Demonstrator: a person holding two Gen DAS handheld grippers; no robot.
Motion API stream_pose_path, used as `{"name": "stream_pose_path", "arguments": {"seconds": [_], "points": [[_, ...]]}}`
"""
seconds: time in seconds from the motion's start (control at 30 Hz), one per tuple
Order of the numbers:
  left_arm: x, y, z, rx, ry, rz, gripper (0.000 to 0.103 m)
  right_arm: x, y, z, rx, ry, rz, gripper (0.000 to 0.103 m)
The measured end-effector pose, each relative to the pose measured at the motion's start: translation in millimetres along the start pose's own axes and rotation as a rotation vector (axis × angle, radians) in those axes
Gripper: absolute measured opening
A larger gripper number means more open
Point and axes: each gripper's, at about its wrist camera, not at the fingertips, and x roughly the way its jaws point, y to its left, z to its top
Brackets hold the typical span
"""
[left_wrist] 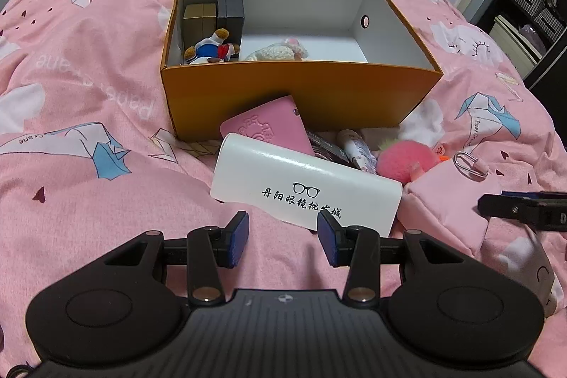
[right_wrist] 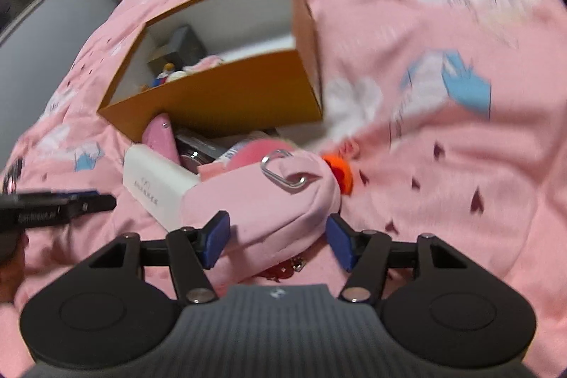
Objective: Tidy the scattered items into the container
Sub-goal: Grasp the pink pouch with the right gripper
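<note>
An orange box point(left_wrist: 297, 94) with white inside walls sits on the pink bed and holds small boxes, a doll and a knitted toy. In front of it lie a white glasses case point(left_wrist: 304, 186), a pink card holder point(left_wrist: 273, 126), a pink plush ball point(left_wrist: 404, 158) and a pink fabric pouch point(left_wrist: 450, 201) with a metal ring. My left gripper point(left_wrist: 282, 236) is open, just short of the glasses case. My right gripper point(right_wrist: 278, 240) is open with its jaws on either side of the pink pouch point(right_wrist: 269, 201); the box point(right_wrist: 219, 98) lies beyond.
A pink patterned duvet point(left_wrist: 88, 77) covers the bed. A small tube and a dark flat item point(left_wrist: 329, 147) lie among the clutter by the box. Shelving and a doorway stand at the far right. The right wrist view is motion-blurred.
</note>
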Motion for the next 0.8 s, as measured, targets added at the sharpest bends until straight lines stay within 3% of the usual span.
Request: {"name": "stream_pose_path", "arguments": {"seconds": [0.2,0.27,0.37,0.47,0.6,0.7,0.8], "points": [[0.7,1.6,0.0,-0.007,0.006,0.010,0.050,18.2,0.7,3.6,0.036,0.022,0.024,0.073],[0.5,1.4,0.0,-0.007,0.006,0.012,0.049,20.1,4.3,6.1,0.016,0.006,0.023,0.056],[1.1,2.8,0.7,-0.011,0.008,0.015,0.049,15.9,9.7,11.9,-0.019,-0.047,0.037,0.043],[1.5,2.8,0.8,-0.012,0.010,0.017,0.049,15.1,21.6,18.7,-0.081,-0.077,0.060,0.038],[1.3,3.2,0.9,-0.015,0.008,0.018,0.049,13.2,40.4,23.2,-0.162,-0.118,0.133,0.037],[1.6,4.5,0.2,-0.017,0.008,0.018,0.049,18.2,46.8,23.2,-0.200,-0.117,0.106,0.039],[1.5,4.8,0.2,-0.018,0.008,0.017,0.049,25.2,37.4,23.9,-0.149,-0.083,0.039,0.046]]}}
